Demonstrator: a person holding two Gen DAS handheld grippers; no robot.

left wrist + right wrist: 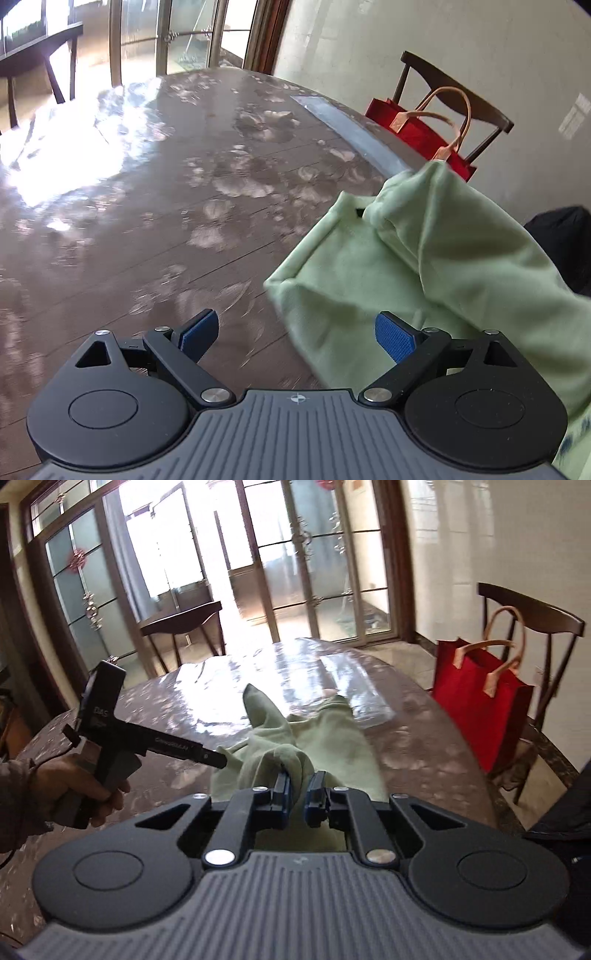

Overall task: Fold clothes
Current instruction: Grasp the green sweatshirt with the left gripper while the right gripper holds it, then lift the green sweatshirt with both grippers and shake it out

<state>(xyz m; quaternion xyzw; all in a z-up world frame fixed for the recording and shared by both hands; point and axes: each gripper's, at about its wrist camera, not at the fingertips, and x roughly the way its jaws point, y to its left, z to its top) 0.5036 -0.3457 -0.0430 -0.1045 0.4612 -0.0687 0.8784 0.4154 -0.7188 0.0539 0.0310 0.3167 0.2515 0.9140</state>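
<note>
- Pinching a fold of the pale green garment [295, 764] in my right gripper [298, 794], raised off the glossy table [424, 738].
- My left gripper [297, 334] hangs wide open, empty, beside the cloth.
- Red bag [476, 701] sits on a chair [546, 620] nearby.

A glossy brown worktop [155, 206] with pale mottled patches and strong window glare fills most of the left wrist view. A crumpled pale green garment [424, 266] lies on it at the right of the frame, partly lifted off the surface.
</note>
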